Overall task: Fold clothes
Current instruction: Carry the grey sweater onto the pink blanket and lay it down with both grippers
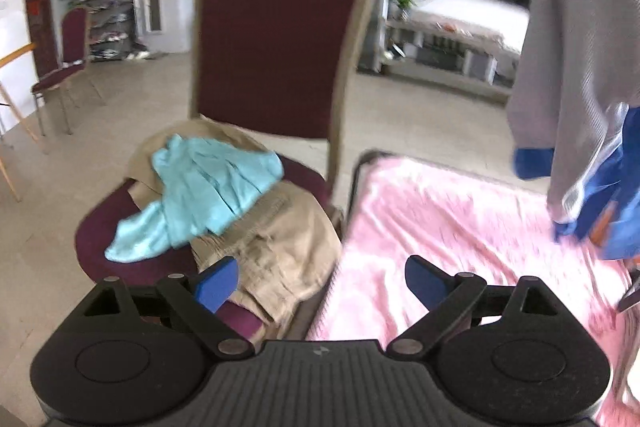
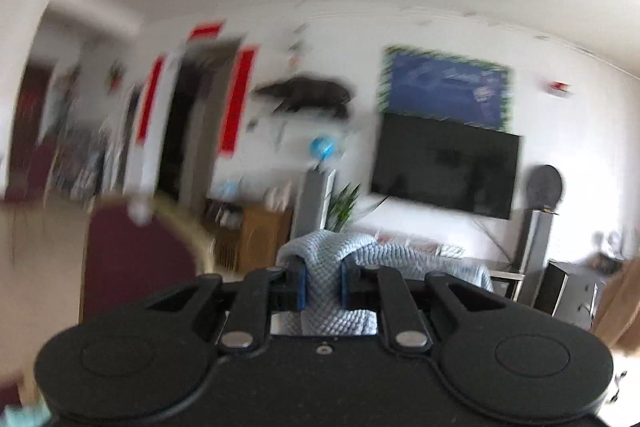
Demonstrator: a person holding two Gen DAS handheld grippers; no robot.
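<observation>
Pink surface [image 1: 460, 227]: it fills the lower right of the left wrist frame. It looks clear and flat, so I judge it the good place to spread a garment. I cannot tell if it is a table or a bed.
Chair [image 1: 280, 39]: dark red, in the centre of the same frame, just beside the pink surface. Its seat carries the unfolded pile.
Grey-and-blue garment [image 1: 576, 67]: it hangs at the right edge of the left wrist frame, above the pink surface. My right gripper [image 2: 323, 287] has its jaws closed on a bunched fold of its light quilted cloth.
Beige garment [image 1: 280, 239]: crumpled on the seat.
Light blue garment [image 1: 208, 195]: on top of the beige one.
Left gripper [image 1: 322, 281]: jaws wide apart, holding nothing, low in the frame over the seat edge.
Advice to myself: take a second edge or corner with the free jaws, then lower the cloth slowly so it lies flat.
</observation>
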